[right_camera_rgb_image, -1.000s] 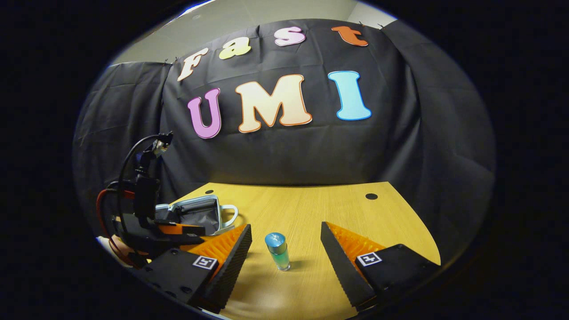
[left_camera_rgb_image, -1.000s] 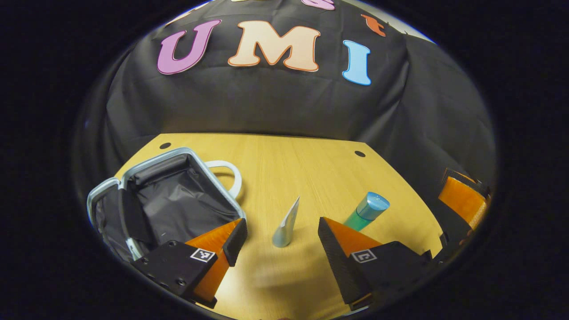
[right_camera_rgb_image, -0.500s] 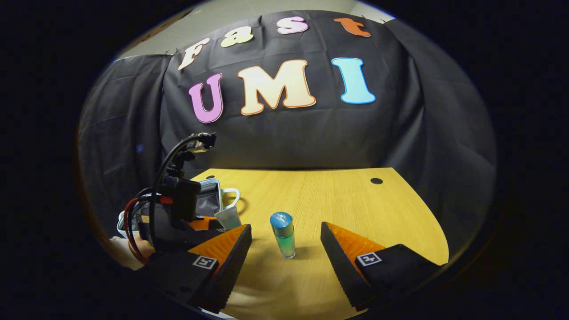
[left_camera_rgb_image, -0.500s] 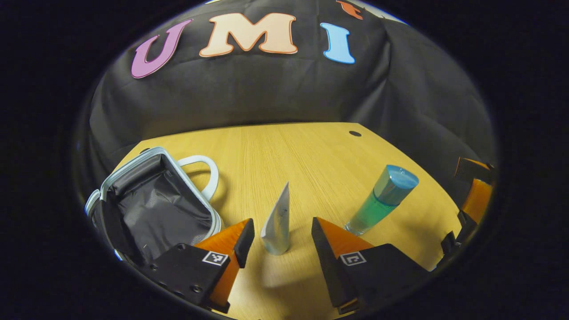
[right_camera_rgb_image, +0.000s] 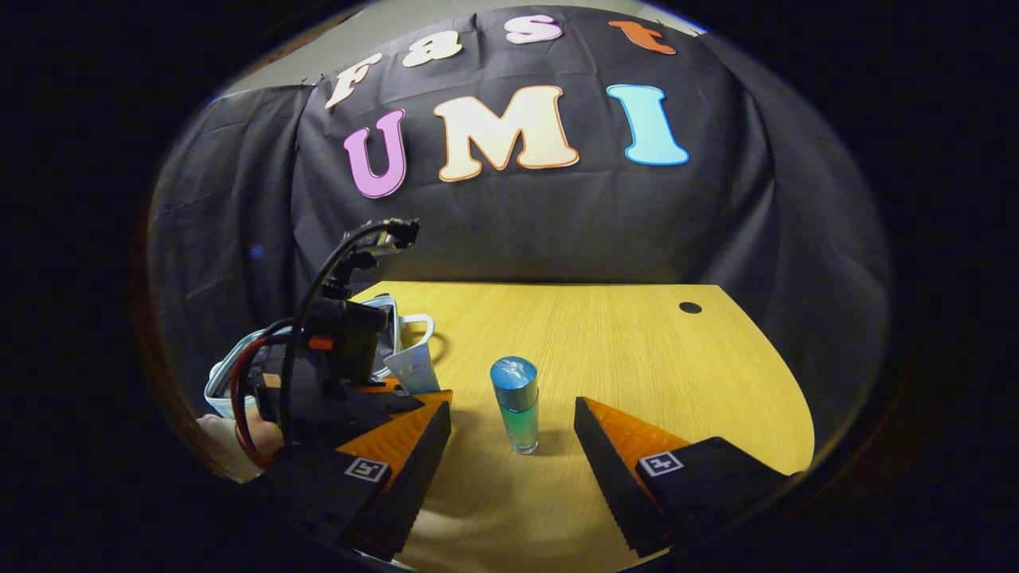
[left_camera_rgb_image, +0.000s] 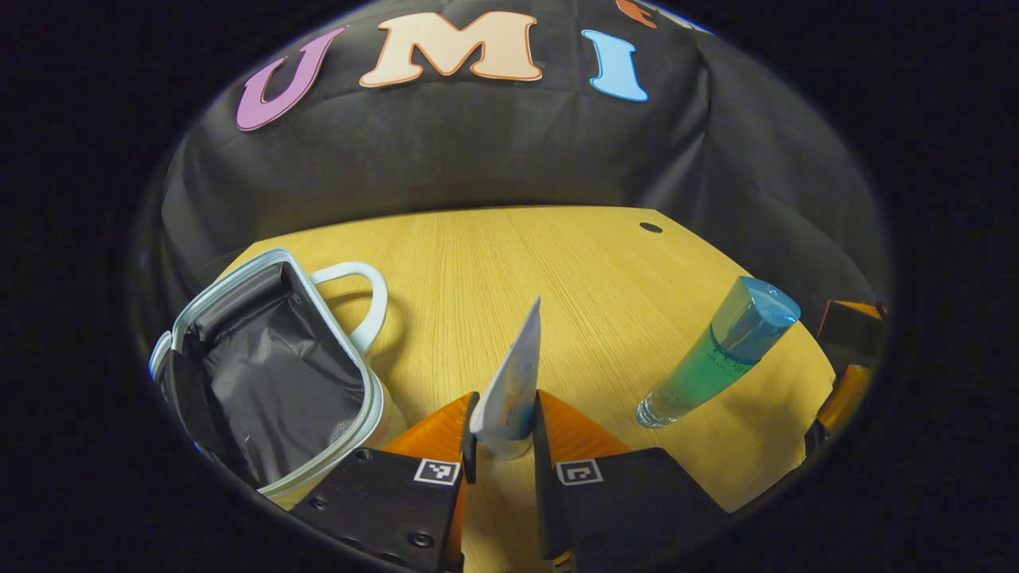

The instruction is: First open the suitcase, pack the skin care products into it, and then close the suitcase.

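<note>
A white tube (left_camera_rgb_image: 511,382) stands cap-down on the table, and my left gripper (left_camera_rgb_image: 503,434) is shut on its lower part. The small suitcase (left_camera_rgb_image: 271,374) lies open to the left, its dark lining bare and its white handle toward the table's middle. A green bottle (left_camera_rgb_image: 716,350) with a blue cap stands upright on the right. In the right gripper view the bottle (right_camera_rgb_image: 516,404) sits between the open fingers of my right gripper (right_camera_rgb_image: 512,407), with a gap on each side. The left gripper (right_camera_rgb_image: 350,374), the tube (right_camera_rgb_image: 412,370) and part of the suitcase (right_camera_rgb_image: 227,378) appear at the left.
The wooden table (left_camera_rgb_image: 493,255) has a cable hole (left_camera_rgb_image: 650,228) at the far right corner. Black cloth walls close in behind and to both sides. Cables (right_camera_rgb_image: 318,286) rise from the left gripper's body. A hand (right_camera_rgb_image: 219,434) holds it from below.
My left gripper moved forward around the tube and shut on it. My right gripper moved closer to the bottle, which now stands between its open fingers.
</note>
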Available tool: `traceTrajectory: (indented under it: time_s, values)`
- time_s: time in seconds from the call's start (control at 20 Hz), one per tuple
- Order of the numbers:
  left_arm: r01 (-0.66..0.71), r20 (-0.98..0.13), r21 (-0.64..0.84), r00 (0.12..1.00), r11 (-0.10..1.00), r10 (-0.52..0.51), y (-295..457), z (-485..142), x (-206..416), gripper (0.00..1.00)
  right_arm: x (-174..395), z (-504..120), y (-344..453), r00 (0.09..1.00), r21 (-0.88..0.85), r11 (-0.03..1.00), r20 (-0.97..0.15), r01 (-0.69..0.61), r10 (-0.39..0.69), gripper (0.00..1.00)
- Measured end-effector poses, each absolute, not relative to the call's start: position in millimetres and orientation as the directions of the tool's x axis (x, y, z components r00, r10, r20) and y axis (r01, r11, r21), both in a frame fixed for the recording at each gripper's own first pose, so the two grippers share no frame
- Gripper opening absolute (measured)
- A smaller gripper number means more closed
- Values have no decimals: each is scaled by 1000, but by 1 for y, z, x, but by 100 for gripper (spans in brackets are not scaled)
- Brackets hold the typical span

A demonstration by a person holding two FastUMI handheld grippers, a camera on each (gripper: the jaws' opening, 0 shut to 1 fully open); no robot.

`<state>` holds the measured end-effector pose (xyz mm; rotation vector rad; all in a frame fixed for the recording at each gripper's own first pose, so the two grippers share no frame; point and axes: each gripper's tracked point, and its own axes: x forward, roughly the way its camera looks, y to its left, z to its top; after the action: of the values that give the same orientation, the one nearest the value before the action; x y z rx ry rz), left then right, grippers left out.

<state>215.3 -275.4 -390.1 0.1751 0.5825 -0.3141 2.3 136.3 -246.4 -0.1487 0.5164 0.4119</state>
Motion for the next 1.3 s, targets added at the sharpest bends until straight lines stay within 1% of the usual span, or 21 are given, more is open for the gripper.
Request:
traceTrajectory:
  time_s: [0.05, 0.15, 0.2, 0.25, 0.3, 0.4, 0.45, 0.55, 0.65, 0.75, 0.85, 1.15, 1.2, 1.3]
  values:
    - [349, -569, 68, 783, 935, -251, -278, -390, 213, 29, 5, -251, 138, 789, -40, 905, -507, -424, 347, 94]
    - [359, -587, 40, 764, 932, -269, -285, -390, 209, 27, 11, -261, 136, 789, -69, 898, -510, -434, 342, 94]
    - [363, -596, 18, 752, 932, -282, -289, -388, 207, 26, 13, -266, 136, 789, -81, 894, -510, -440, 342, 98]
    - [364, -602, -8, 742, 931, -295, -292, -384, 203, 27, 15, -271, 136, 785, -90, 888, -514, -450, 346, 98]
    - [364, -601, -32, 737, 931, -309, -296, -378, 199, 25, 18, -277, 136, 780, -98, 882, -520, -461, 349, 98]
    - [366, -600, -60, 730, 929, -326, -301, -359, 196, 26, 23, -288, 136, 768, -106, 872, -532, -478, 357, 98]
    - [364, -598, -71, 729, 929, -332, -300, -349, 196, 24, 27, -292, 138, 762, -102, 867, -534, -488, 366, 98]
    - [355, -587, -105, 731, 929, -346, -297, -329, 195, 26, 31, -301, 142, 752, -101, 856, -537, -507, 382, 98]
    - [333, -584, -148, 730, 931, -354, -288, -310, 192, 26, 35, -316, 143, 739, -113, 841, -550, -528, 390, 98]
    - [305, -573, -162, 745, 938, -341, -271, -293, 193, 25, 39, -332, 143, 721, -121, 831, -575, -543, 387, 98]
    - [262, -569, -140, 768, 955, -294, -244, -282, 195, 26, 39, -343, 144, 708, -123, 824, -591, -554, 387, 96]
    - [103, -590, -126, 792, 987, -158, -160, -263, 191, 26, 50, -359, 152, 697, -85, 832, -597, -548, 398, 75]
    - [72, -590, -135, 795, 988, -139, -147, -260, 191, 26, 52, -360, 151, 697, -85, 834, -599, -544, 394, 70]
    - [15, -601, -173, 790, 985, -118, -127, -257, 188, 25, 56, -362, 149, 698, -76, 839, -598, -540, 395, 53]
